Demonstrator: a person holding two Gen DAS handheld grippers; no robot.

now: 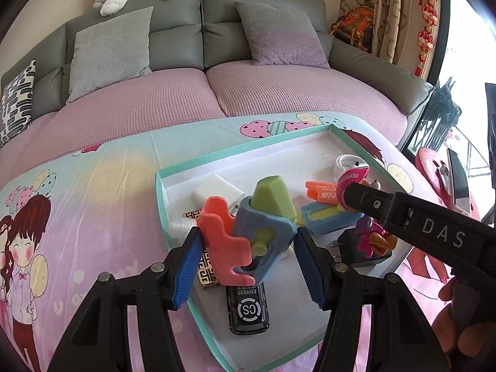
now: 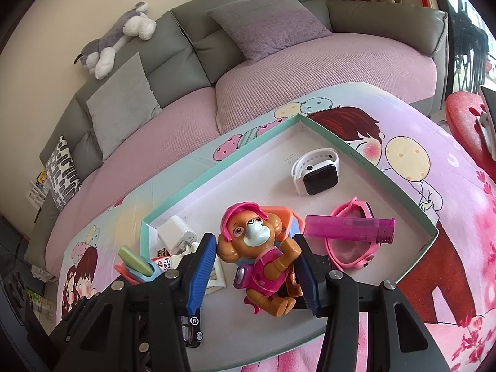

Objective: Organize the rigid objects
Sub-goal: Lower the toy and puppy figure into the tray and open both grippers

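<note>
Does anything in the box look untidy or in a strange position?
Yes. The things in the box are jumbled, not sorted. The pink lighter lies across the pink goggles, and the white watch lies apart near the far corner.

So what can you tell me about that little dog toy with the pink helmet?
The dog toy is a glossy hard-plastic puppy figure: tan fur, white muzzle, pink helmet, magenta vest and backpack. It is tilted back, face toward the camera, gripped at its sides between the right gripper's blue pads, above the shallow teal-rimmed box. An orange and blue toy shows behind its head.
</note>
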